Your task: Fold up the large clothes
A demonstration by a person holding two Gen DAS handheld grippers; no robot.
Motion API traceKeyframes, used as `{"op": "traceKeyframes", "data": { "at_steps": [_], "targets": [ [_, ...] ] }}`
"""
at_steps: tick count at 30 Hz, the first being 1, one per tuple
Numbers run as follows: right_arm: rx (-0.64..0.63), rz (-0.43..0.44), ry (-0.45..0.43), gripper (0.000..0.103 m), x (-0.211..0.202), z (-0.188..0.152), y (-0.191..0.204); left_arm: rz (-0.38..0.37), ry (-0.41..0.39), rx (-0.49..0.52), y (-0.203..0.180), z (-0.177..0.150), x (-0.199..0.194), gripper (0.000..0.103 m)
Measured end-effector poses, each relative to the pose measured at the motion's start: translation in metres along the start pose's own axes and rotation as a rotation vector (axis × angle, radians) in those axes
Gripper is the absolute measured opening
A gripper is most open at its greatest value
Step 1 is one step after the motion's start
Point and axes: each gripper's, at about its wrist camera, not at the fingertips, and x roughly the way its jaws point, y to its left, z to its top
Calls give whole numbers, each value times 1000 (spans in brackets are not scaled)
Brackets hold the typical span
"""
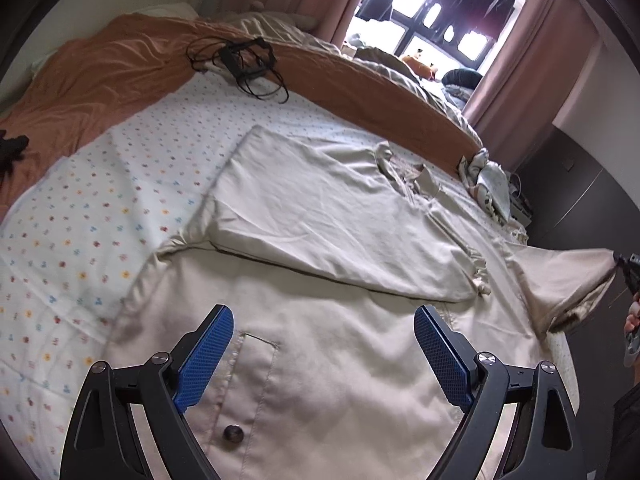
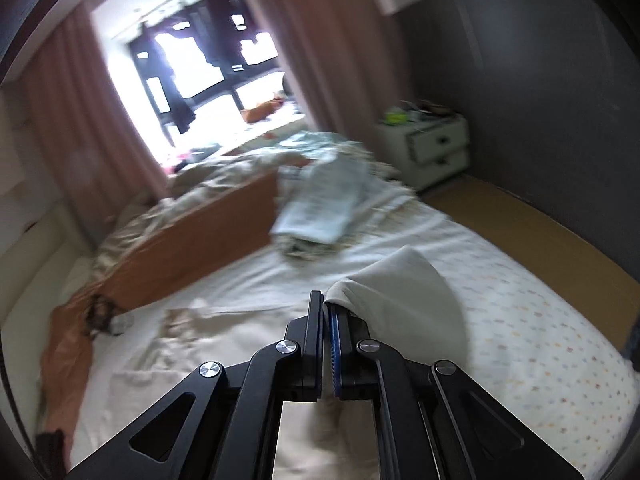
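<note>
A large beige coat (image 1: 320, 352) lies spread on the bed, with one sleeve (image 1: 320, 216) folded across its body. My left gripper (image 1: 324, 332) is open above the coat's front, near a pocket flap and a metal button (image 1: 234, 433). My right gripper (image 2: 326, 308) is shut on the coat's other sleeve (image 2: 404, 292) and holds it lifted off the bed. That gripper also shows at the right edge of the left wrist view (image 1: 626, 268), pulling the sleeve (image 1: 560, 276) out sideways.
The bed has a dotted white sheet (image 1: 100, 208) and an orange blanket (image 1: 104, 76) at its far side. Black cables and a device (image 1: 240, 60) lie on the blanket. Folded pale clothes (image 2: 320, 204) sit further along the bed. A white nightstand (image 2: 432, 144) stands by the grey wall.
</note>
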Motion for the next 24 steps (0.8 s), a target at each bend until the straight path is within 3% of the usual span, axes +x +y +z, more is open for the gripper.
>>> {"op": "traceKeyframes", "data": {
  "at_steps": [9,14,16,17,19,20,24],
  "targets": [
    [-137,123,87,4,32,-35,113,32,-30,16,14,4,-33,92],
    [-201,165,209,5,72,-88,160,61,-27,15,25,2,-43,92],
    [-241,169,306,7,95,-121,178,71,-20,13,30,0,-45,92],
    [-256,181,360,10,103,-135,182,77,-17,13,31,0,-45,92],
    [-259,227,488,41,121,-166,188,81,-12,14,33,-1,-46,92],
    [-252,234,525,46,124,-178,187,81,-11,14,33,-2,-46,92],
    [-258,216,561,52,121,-203,170,85,3,20,36,-8,-41,92]
  ]
}}
